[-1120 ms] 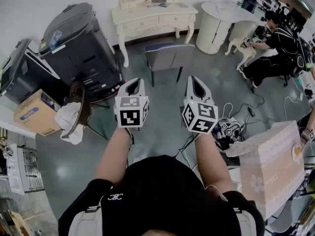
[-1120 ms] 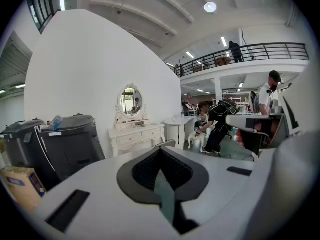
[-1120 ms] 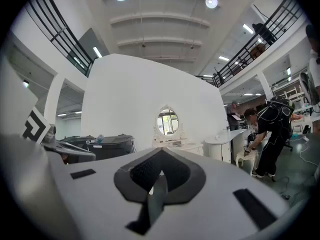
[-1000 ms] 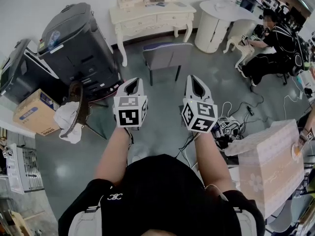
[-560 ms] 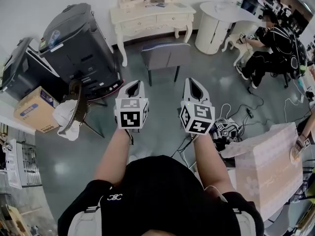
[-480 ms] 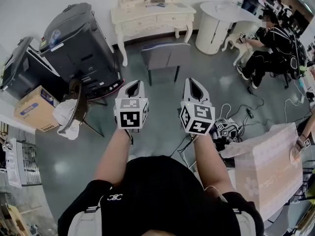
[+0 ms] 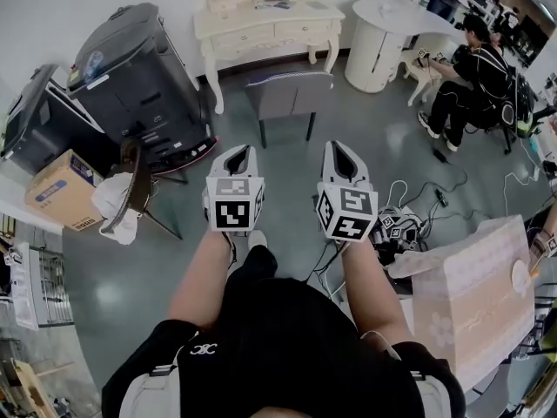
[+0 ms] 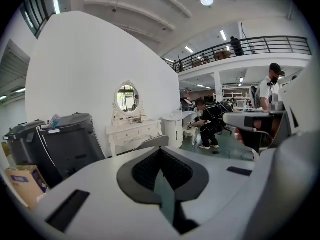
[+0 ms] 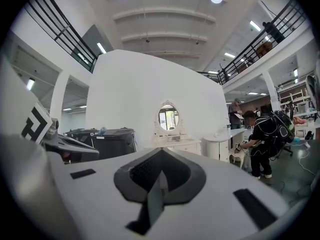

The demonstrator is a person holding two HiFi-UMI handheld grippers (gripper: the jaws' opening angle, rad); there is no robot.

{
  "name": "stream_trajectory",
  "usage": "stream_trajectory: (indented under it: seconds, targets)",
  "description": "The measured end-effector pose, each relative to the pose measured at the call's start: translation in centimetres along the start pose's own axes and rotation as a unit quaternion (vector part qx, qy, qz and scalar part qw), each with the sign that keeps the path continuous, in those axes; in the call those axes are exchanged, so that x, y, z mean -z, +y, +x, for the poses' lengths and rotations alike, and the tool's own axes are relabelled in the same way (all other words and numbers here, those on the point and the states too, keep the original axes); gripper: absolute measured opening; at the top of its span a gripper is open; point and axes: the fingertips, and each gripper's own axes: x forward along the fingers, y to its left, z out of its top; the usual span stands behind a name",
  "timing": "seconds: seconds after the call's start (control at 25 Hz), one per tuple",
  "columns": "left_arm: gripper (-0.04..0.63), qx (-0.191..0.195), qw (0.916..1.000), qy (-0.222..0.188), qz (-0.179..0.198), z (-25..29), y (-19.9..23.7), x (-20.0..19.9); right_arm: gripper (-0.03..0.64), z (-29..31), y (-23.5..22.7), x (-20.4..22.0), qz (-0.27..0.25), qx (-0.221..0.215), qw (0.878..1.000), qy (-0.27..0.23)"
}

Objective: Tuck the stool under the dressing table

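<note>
The grey stool [image 7: 289, 94] stands on the floor in front of the cream dressing table [image 7: 265, 24], pulled out from under it. My left gripper [image 7: 237, 151] and right gripper [image 7: 342, 146] are held side by side in the air, a good way short of the stool and pointing toward it. Both are shut with nothing between the jaws. The left gripper view shows its own shut left gripper [image 8: 160, 150], with the dressing table [image 8: 132, 131] and the stool's top [image 8: 152, 142] beyond. The right gripper view shows the shut right gripper [image 9: 161, 152] and the dressing table [image 9: 175, 145] far off.
Big black cases [image 7: 130, 77] and a cardboard box [image 7: 61, 190] crowd the left. A stand draped with a cloth [image 7: 130, 200] is near my left gripper. A round white table [image 7: 383, 37] and a seated person [image 7: 474, 77] are at the right, with cables [image 7: 409, 220] and a pink box [image 7: 470, 294].
The person has stepped forward: a leg and foot now show below the left gripper, and both grippers have advanced a little toward the stool. Both stay shut.
</note>
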Motion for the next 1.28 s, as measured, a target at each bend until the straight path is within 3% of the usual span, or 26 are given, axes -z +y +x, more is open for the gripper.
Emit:
stream_trajectory:
  seconds: [0.56, 0.92, 1.28]
  targets:
    - [0.007, 0.039, 0.9992, 0.007, -0.004, 9.7, 0.1, -1.7, 0.009, 7.5, -3.9, 0.2, -0.023, 0.017, 0.999, 0.018]
    - [0.007, 0.056, 0.9983, 0.013, -0.008, 18.2, 4.8, -5.0, 0.009, 16.0, -5.4, -1.0, -0.021, 0.037, 0.999, 0.028]
    - [0.008, 0.083, 0.9958, 0.037, -0.016, 25.1, 8.7, -5.4, 0.009, 23.6, -5.5, -0.8, -0.024, 0.049, 0.998, 0.045]
